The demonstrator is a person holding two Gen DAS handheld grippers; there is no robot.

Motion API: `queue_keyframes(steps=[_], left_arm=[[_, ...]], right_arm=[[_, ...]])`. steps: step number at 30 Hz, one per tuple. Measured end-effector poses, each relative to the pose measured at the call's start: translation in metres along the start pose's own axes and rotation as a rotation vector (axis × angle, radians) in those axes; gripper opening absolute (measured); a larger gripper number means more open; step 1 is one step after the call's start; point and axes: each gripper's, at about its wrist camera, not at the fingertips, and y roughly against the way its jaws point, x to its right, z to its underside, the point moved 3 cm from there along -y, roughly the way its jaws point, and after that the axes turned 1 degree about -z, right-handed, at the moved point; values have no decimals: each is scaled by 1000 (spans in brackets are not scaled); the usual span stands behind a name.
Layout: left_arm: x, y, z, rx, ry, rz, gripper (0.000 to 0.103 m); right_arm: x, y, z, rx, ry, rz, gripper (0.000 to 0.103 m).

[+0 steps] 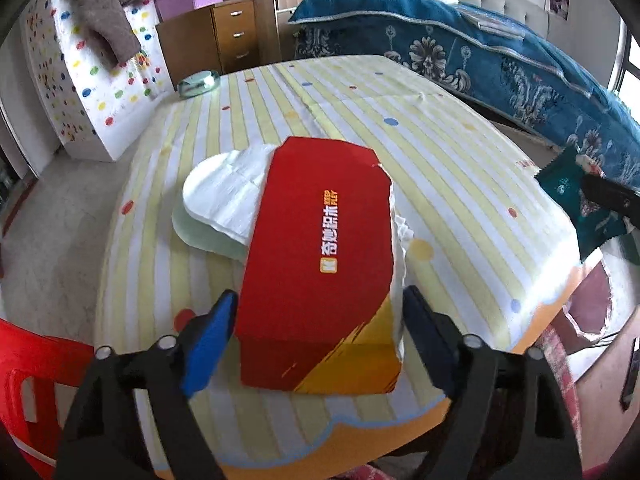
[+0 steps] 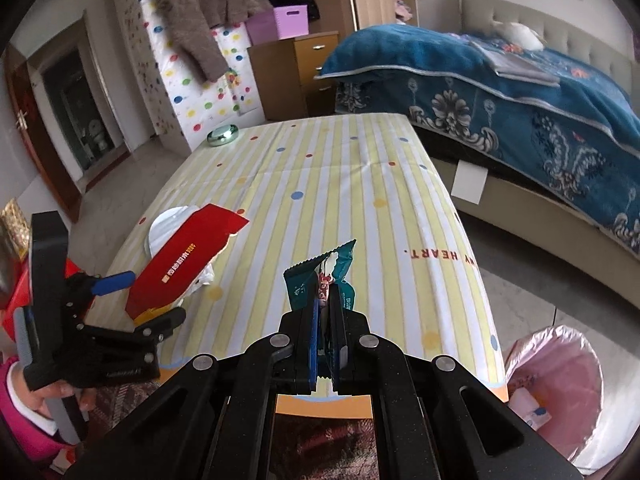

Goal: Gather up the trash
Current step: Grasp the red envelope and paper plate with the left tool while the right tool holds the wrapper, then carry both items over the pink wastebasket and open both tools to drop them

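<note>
Across the middle of both frames runs my striped tablecloth [image 2: 360, 184]; lower centre, my left gripper [image 1: 316, 316] straddles the red box [image 1: 316, 248], jaws wide, pads apart from it; my right gripper [image 2: 325, 320] pinches the teal wrapper [image 2: 320, 276]; lower right sits the pink-lined bin [image 2: 560, 380].

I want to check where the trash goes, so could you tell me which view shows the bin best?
The right wrist view: the pink-lined bin sits on the floor at lower right. The left wrist view does not clearly show it.
</note>
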Motion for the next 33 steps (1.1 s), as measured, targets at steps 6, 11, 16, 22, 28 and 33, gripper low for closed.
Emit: queue_keyframes(steps=[6, 11, 16, 22, 28, 33], left_arm=[[-1, 8, 3, 27, 16, 14, 72], [-5, 48, -14, 159, 53, 36, 72], [4, 88, -36, 261, 61, 57, 72], [47, 111, -51, 329, 5, 109, 72], [111, 102, -59, 335, -67, 195, 73], [176, 88, -62, 321, -167, 277, 73]], right_arm=[[2, -2, 3, 5, -16, -10, 4], [-2, 5, 2, 41, -17, -8, 4], [1, 24, -1, 96, -28, -4, 4], [12, 44, -4, 132, -44, 16, 4], [41, 71, 7, 153, -92, 89, 4], [90, 94, 30, 162, -189, 189, 4]])
